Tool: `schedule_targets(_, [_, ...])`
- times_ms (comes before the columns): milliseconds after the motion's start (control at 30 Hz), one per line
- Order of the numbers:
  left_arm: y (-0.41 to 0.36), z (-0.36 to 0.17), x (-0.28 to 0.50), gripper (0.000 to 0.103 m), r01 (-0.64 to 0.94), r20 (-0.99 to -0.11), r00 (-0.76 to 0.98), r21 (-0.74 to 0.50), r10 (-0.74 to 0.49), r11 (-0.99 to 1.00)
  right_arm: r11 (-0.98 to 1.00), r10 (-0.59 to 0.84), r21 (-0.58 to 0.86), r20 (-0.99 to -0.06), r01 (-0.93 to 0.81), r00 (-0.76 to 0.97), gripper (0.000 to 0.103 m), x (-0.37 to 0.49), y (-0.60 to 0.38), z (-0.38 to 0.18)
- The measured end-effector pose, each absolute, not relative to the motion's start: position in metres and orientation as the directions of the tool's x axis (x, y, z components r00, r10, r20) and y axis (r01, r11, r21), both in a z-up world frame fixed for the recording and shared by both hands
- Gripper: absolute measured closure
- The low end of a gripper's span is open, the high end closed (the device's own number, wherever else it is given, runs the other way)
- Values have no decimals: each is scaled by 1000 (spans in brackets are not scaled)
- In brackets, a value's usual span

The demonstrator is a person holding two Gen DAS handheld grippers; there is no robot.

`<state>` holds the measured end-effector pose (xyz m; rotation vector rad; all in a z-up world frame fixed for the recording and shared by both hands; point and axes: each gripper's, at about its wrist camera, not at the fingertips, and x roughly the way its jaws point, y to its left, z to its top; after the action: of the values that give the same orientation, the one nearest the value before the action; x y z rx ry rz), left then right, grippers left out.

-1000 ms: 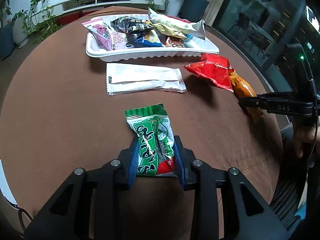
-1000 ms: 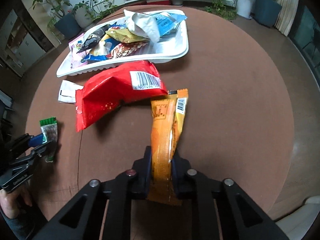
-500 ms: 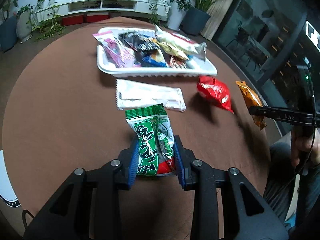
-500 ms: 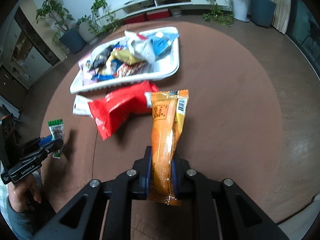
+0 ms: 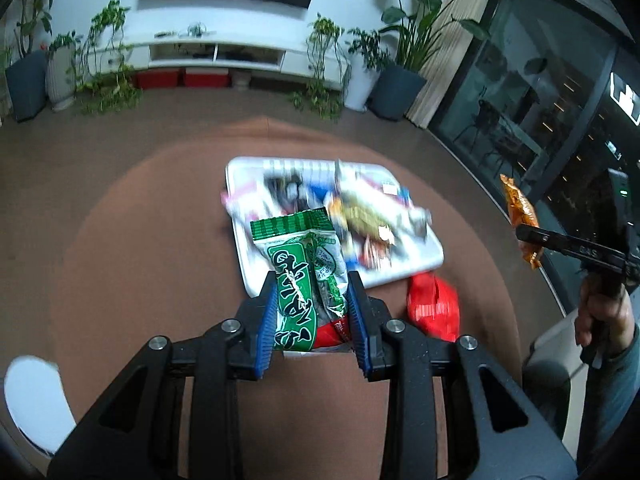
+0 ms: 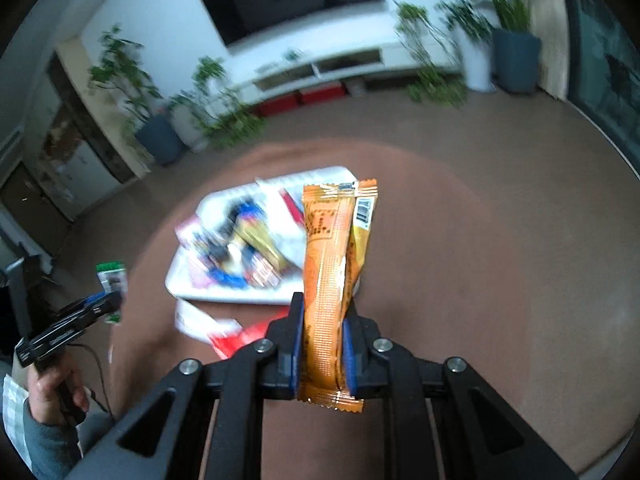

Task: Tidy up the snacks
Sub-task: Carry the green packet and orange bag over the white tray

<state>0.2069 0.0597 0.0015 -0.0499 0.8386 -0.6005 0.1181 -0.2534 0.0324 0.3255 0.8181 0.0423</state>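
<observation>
1. While both views are smeared by blur, the round brown table (image 5: 132, 248) is plainly the largest thing, and the white rectangular plastic tray (image 5: 256, 264) sits near its middle.
2. That tray holds a heap of mixed snack packets (image 5: 360, 216), too blurred to tell apart.
3. Just beside the tray's near edge, on the table, lies a crumpled red foil bag (image 5: 434, 306); in the right wrist view a flat white packet (image 6: 196, 320) lies next to it, also at the tray's near edge.
4. Clamped in the right gripper (image 6: 320, 344), the long orange stick-shaped packet (image 6: 326, 280) stands upright, clear of the table, on the near right side of the tray.
5. Pinched between the blue pads of the left gripper (image 5: 314, 316), the green and white printed snack packet (image 5: 304, 272) is held off the table, over the tray's near edge as that camera sees it.
</observation>
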Motion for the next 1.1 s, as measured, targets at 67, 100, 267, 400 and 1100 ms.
schedule_targets(67, [56, 16, 223, 73, 483, -673, 529, -263, -517, 835, 957, 188, 289, -678, 22, 710, 85, 135, -236, 51])
schedule_targets(100, [52, 21, 232, 73, 485, -672, 531, -259, -517, 835, 959, 198, 282, -670, -2, 715, 85, 144, -228, 57])
schedule_targets(267, [34, 32, 274, 73, 498, -682, 516, -253, -518, 829, 963, 249, 248, -681, -103, 689, 85, 203, -185, 62])
schedule_targets(400, [22, 21, 305, 73, 489, -705, 498, -253, -505, 835, 960, 268, 256, -727, -112, 632, 85, 241, -171, 39])
schedule_targets(1100, [-34, -76, 355, 69, 490, -797, 422, -199, -431, 849, 975, 213, 221, -861, -37, 461, 84, 304, -167, -62])
